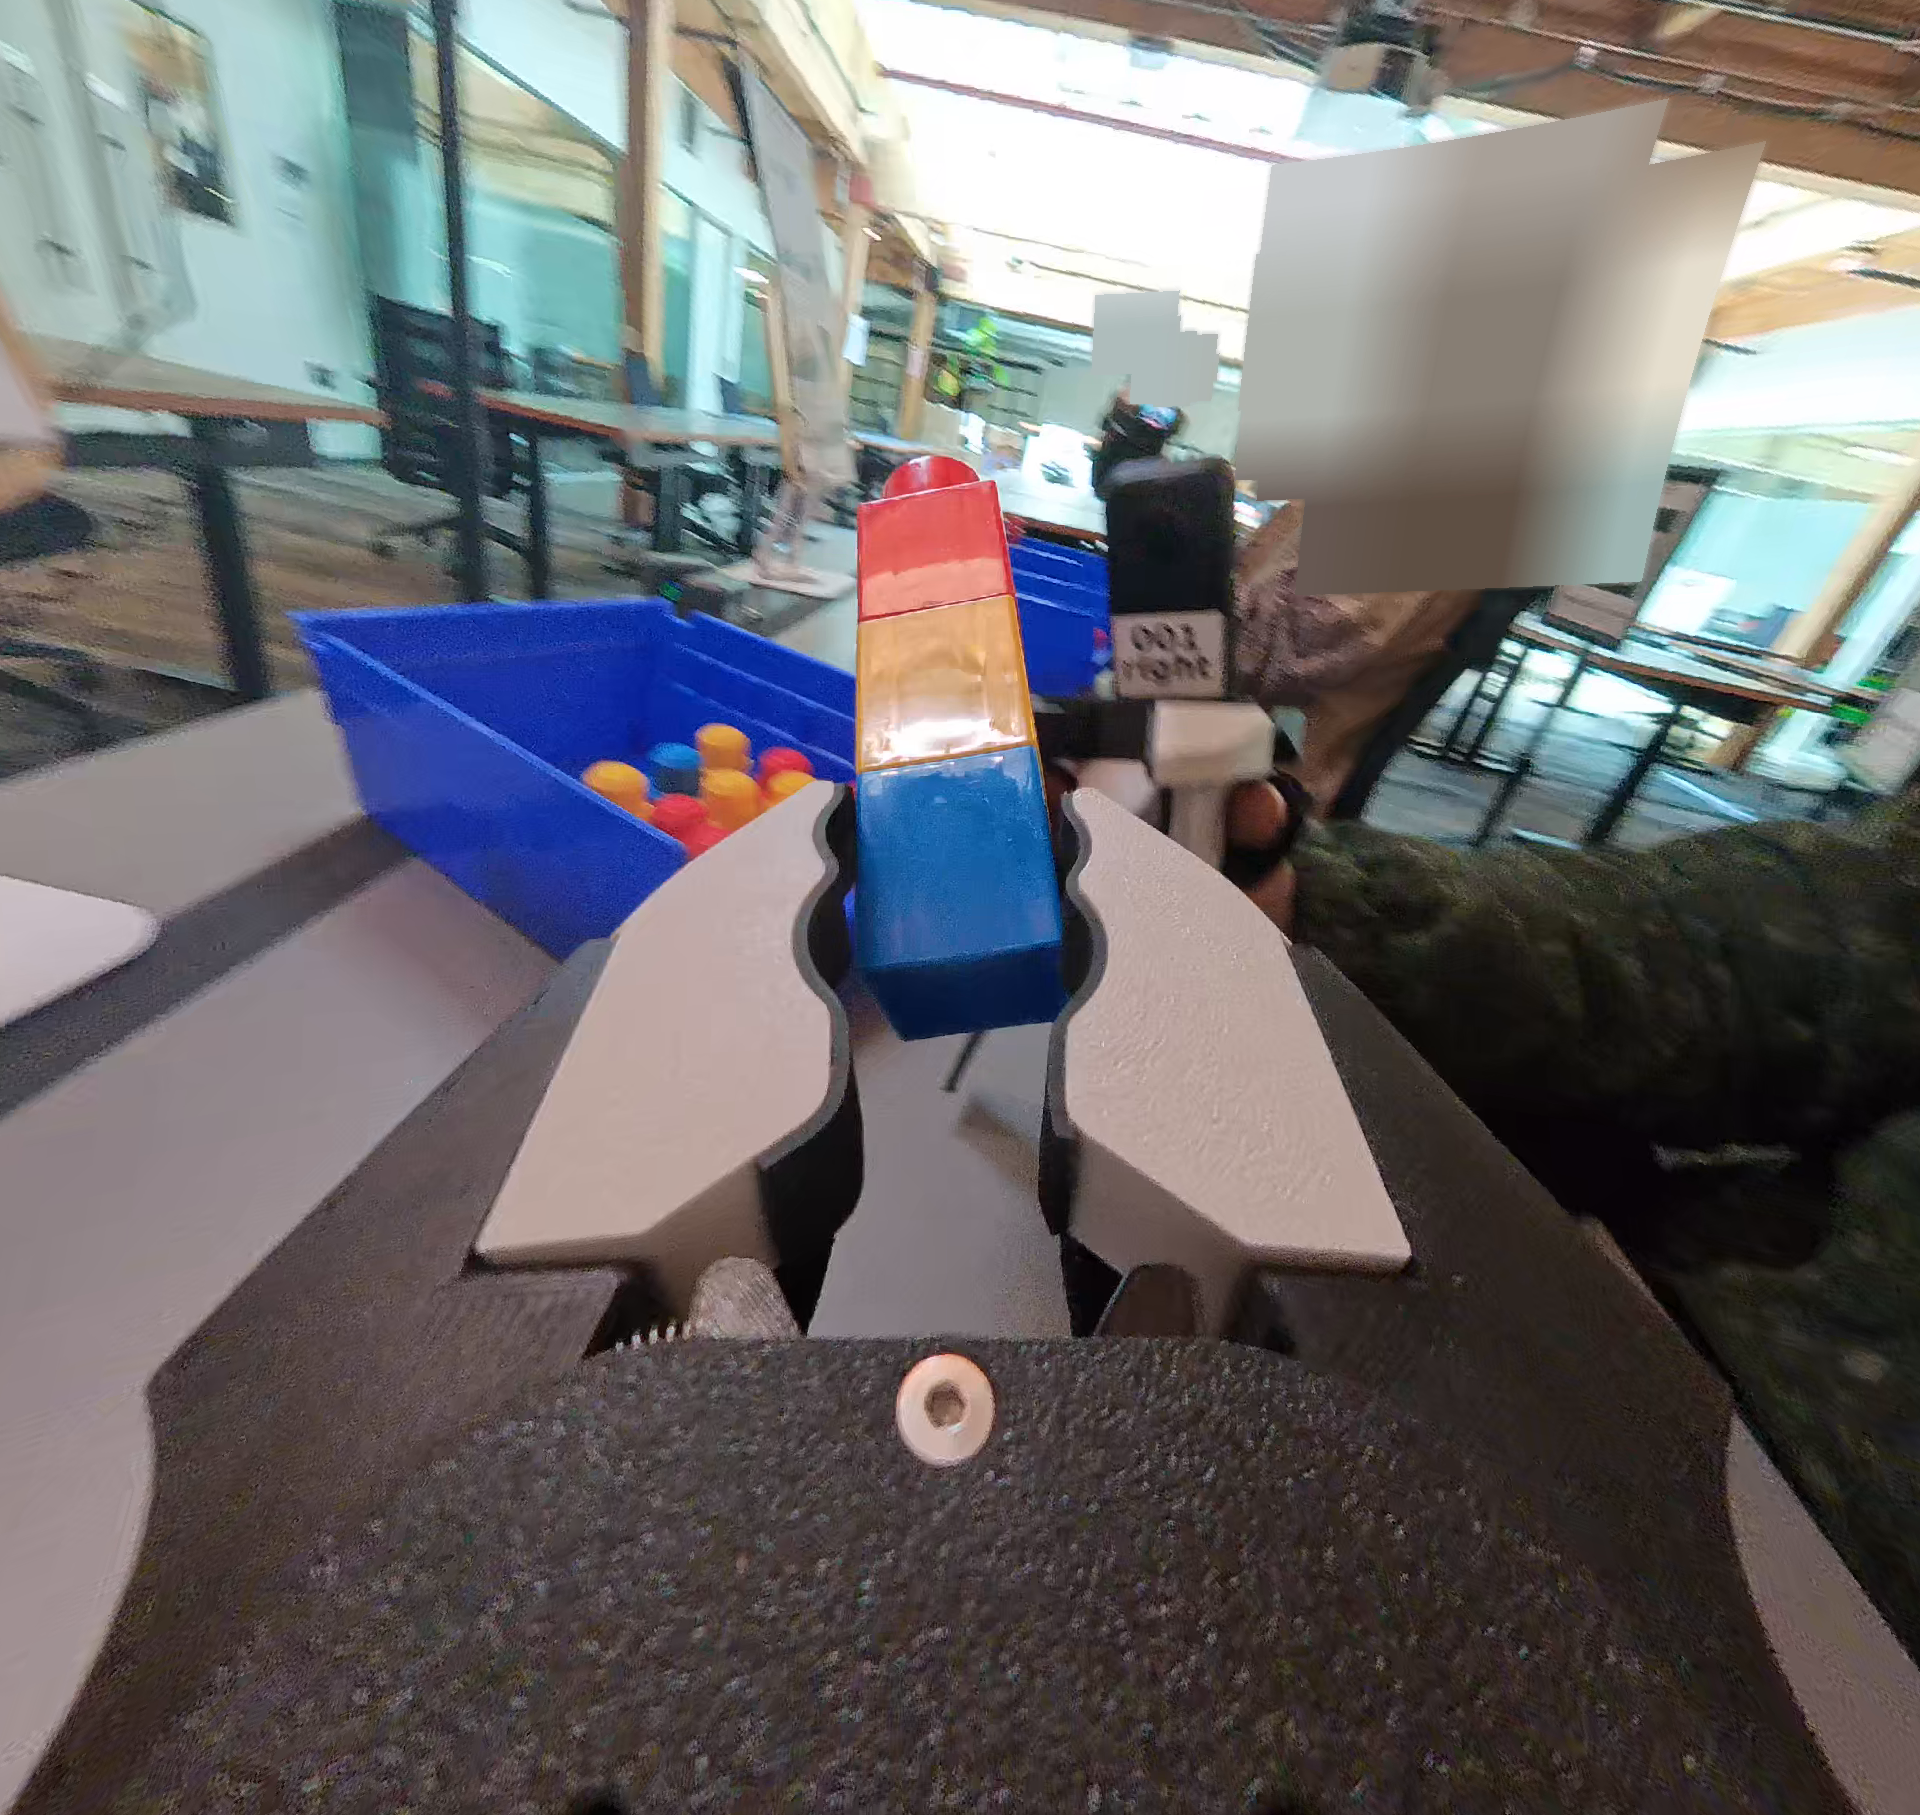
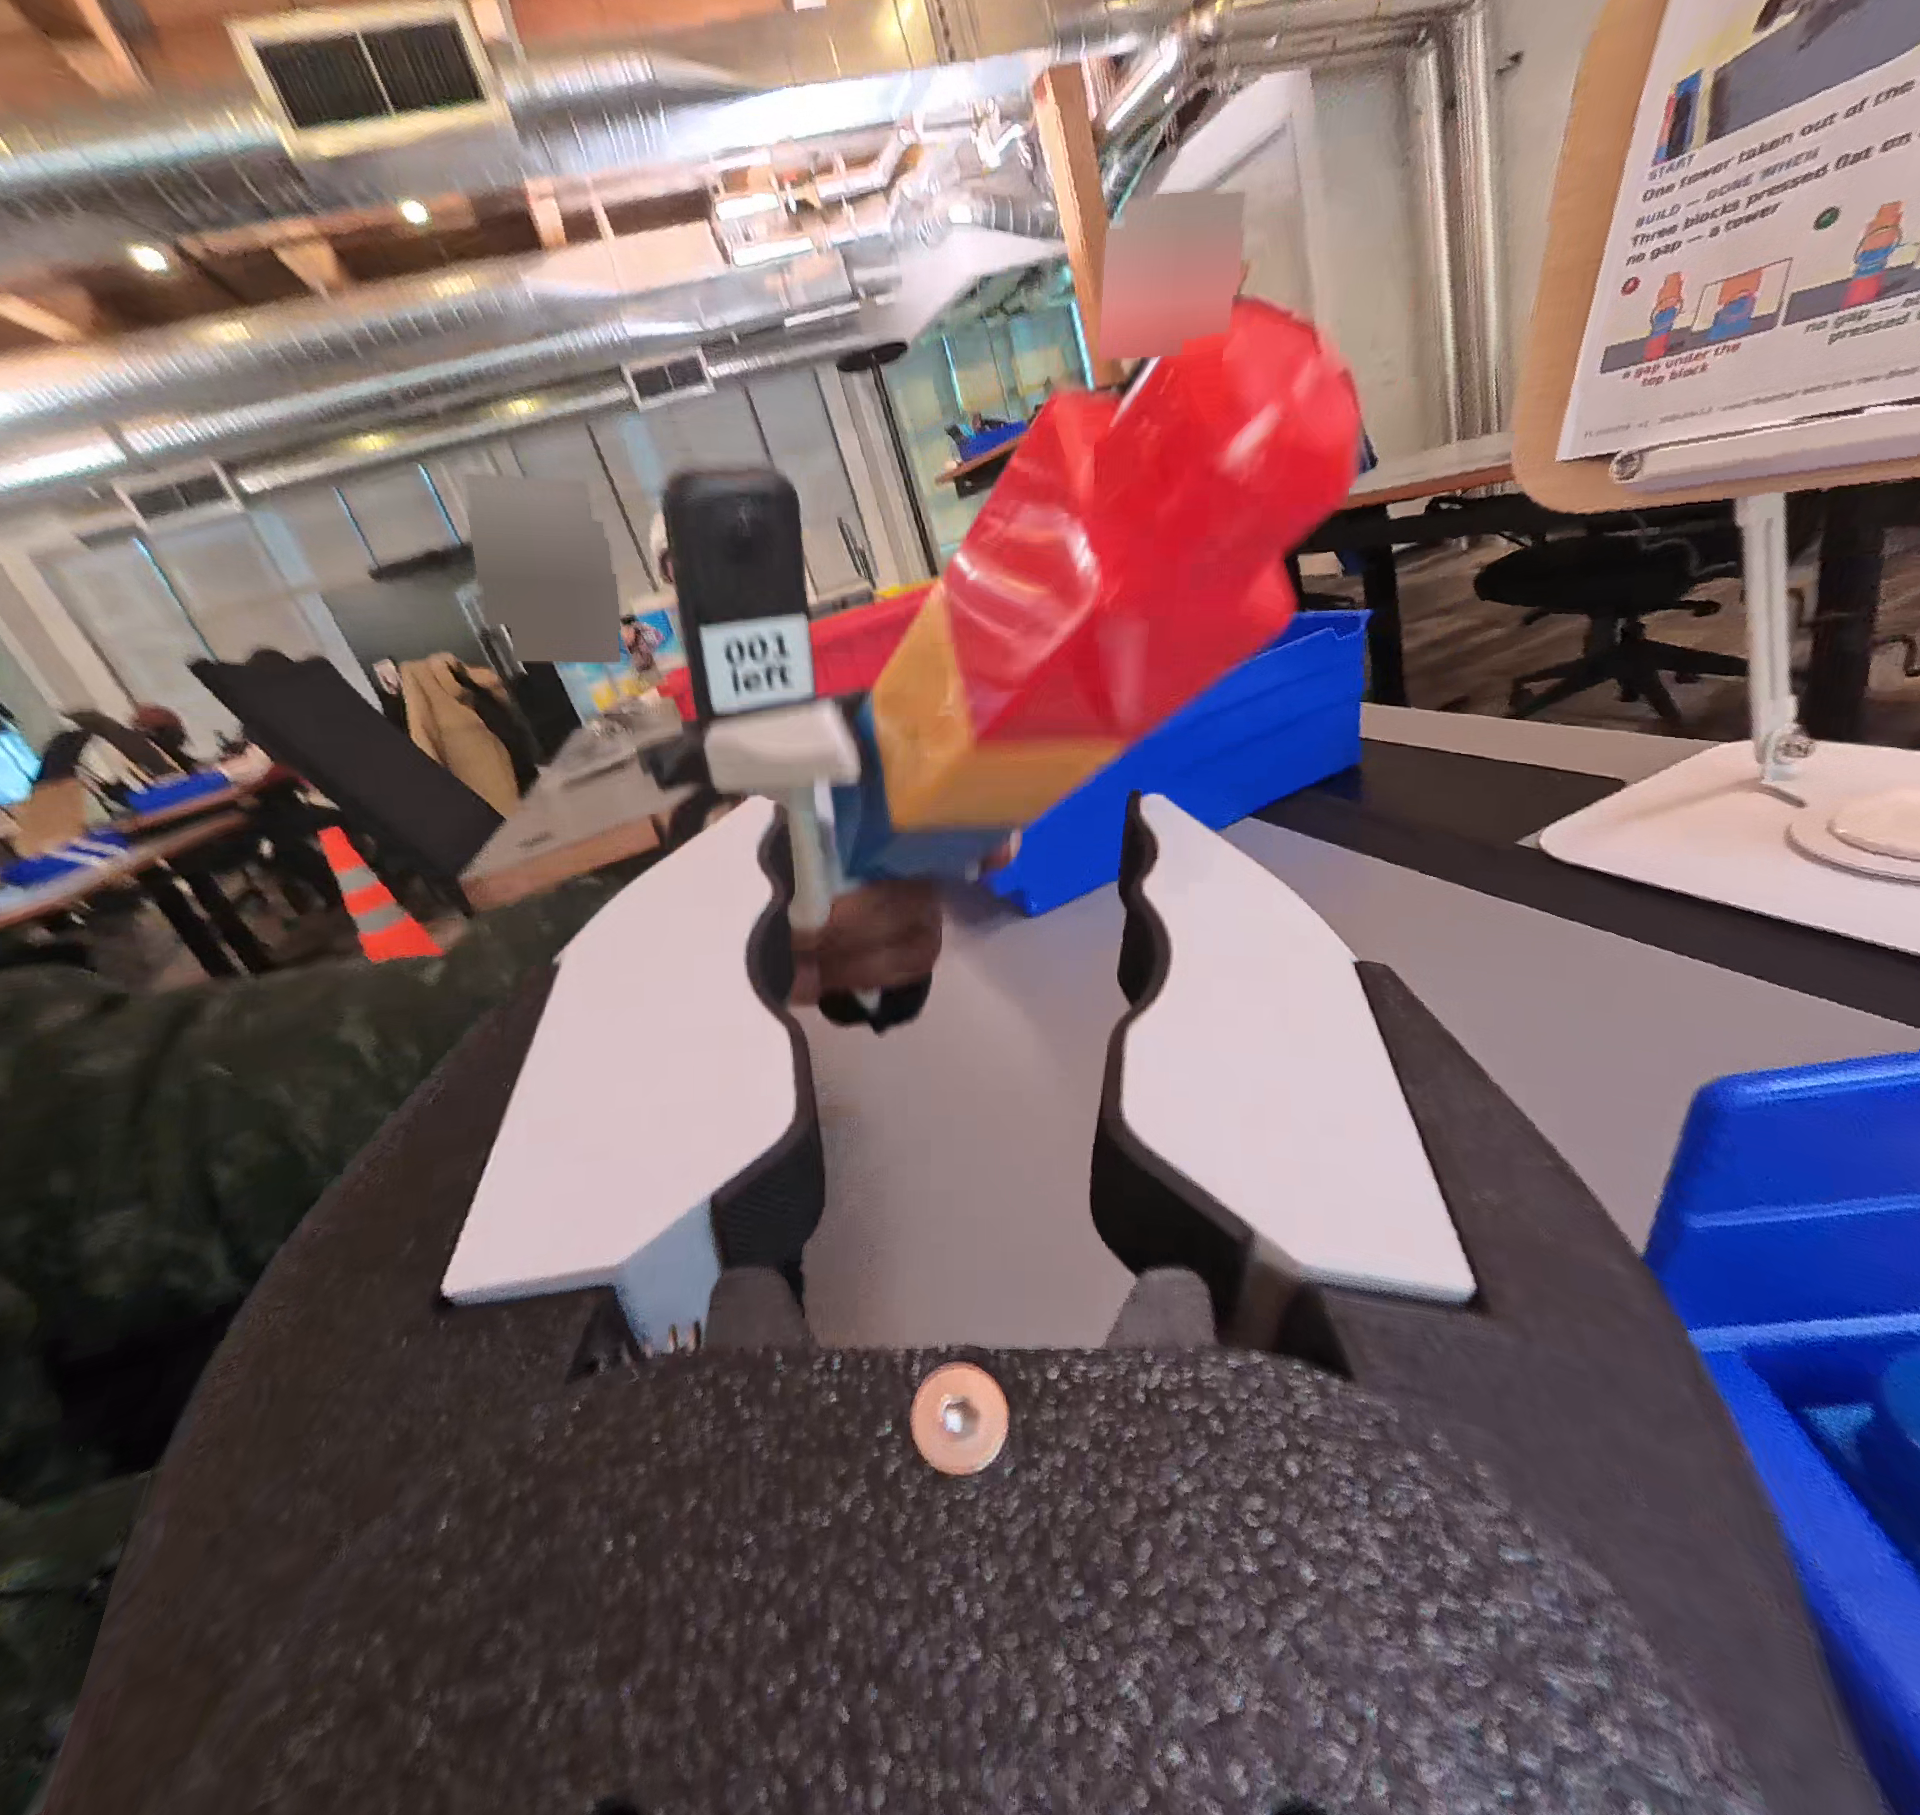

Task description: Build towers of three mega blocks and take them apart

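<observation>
Glossy, smooth plastic tower of red, orange and blue blocks (image 1: 951, 757). Blue plastic bin (image 1: 540, 716), slight sheen. Left gripper (image 1: 951, 898): matt grey fingers (image 1: 717, 1017), rough pebbled black body. Grey tabletop (image 1: 312, 1090) matt, smooth.

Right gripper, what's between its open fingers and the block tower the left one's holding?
Only air above bare grey table: in the right wrist view the right gripper is open and empty, short of the tower. The left gripper clamps its blue block.

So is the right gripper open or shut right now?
Open. The right gripper has a wide gap between its fingers with nothing in it; the block tower sits beyond them.
</observation>
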